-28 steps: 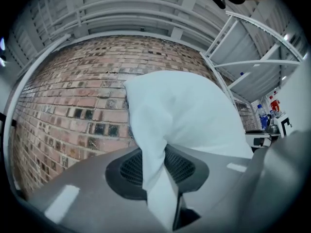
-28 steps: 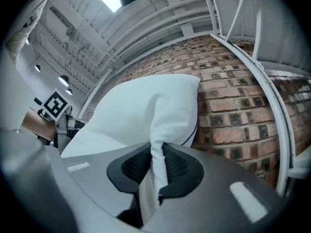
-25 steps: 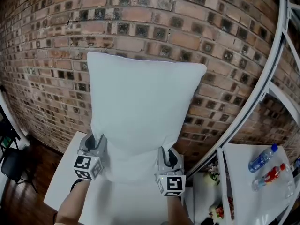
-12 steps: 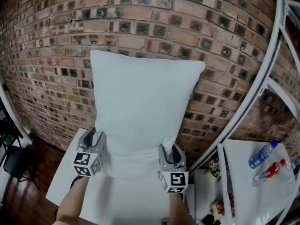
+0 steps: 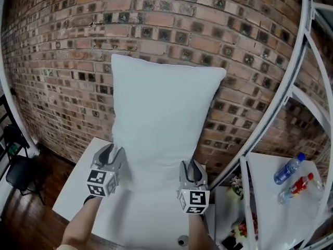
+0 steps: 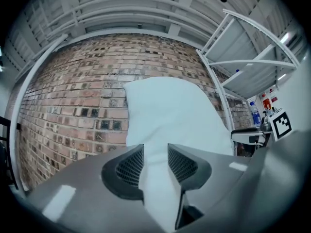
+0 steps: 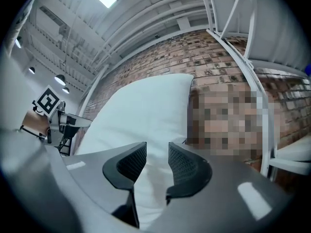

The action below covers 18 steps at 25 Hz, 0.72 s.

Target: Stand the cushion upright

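Observation:
A white cushion (image 5: 164, 119) stands on end on the white table (image 5: 78, 186) and leans against the brick wall (image 5: 57, 61). My left gripper (image 5: 113, 152) is at its lower left corner and my right gripper (image 5: 191, 165) at its lower right corner, both pointing level at it. In the left gripper view the cushion (image 6: 170, 115) shows in the gap of the left gripper (image 6: 155, 157), whose pads stand apart from it. In the right gripper view the right gripper (image 7: 157, 154) is closing its jaws, with the cushion (image 7: 141, 115) in the gap and not pressed.
A white metal rack frame (image 5: 291, 103) curves down on the right of the cushion. A second white surface at the lower right carries a blue bottle (image 5: 287, 169) and a red bottle (image 5: 297, 187). A black chair (image 5: 18, 171) stands on the dark floor at the left.
Both grippers have let go of the cushion's lower corners and drawn back toward me. The cushion stays upright against the wall.

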Each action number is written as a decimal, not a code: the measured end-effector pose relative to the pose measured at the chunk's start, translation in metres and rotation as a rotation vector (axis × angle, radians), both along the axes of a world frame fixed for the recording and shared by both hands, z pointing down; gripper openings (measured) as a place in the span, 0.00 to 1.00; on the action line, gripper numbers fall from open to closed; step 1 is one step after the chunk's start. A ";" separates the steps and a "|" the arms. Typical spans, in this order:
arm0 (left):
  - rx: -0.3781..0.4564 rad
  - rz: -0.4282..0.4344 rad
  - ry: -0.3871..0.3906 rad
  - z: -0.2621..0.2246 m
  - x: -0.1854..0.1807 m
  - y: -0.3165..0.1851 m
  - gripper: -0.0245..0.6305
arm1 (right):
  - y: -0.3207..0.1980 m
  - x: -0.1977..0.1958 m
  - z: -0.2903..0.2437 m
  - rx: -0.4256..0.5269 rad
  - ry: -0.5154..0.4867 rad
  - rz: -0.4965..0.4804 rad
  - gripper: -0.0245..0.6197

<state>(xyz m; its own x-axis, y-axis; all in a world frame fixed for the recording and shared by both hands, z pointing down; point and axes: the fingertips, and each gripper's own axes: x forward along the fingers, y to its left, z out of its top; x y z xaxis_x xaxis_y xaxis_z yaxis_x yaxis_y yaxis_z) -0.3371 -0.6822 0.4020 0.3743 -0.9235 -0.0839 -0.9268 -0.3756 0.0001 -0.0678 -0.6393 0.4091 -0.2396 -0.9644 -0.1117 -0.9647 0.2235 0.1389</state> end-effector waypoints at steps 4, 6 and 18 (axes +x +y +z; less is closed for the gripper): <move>-0.026 0.037 -0.007 0.013 0.018 0.026 0.26 | 0.018 -0.002 0.006 -0.019 0.001 0.000 0.21; -0.036 0.044 0.000 0.017 0.025 0.043 0.26 | 0.031 -0.008 0.005 -0.022 0.010 -0.016 0.19; -0.091 0.087 0.113 0.036 0.098 0.178 0.15 | 0.142 -0.050 0.015 -0.087 -0.013 -0.149 0.06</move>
<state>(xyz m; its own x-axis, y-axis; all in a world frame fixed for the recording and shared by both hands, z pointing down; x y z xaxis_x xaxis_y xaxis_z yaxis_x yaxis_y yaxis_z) -0.2393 -0.5043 0.4376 0.4464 -0.8936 -0.0474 -0.8828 -0.4484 0.1403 -0.1179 -0.4974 0.4238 -0.3800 -0.9244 -0.0333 -0.9215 0.3752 0.1002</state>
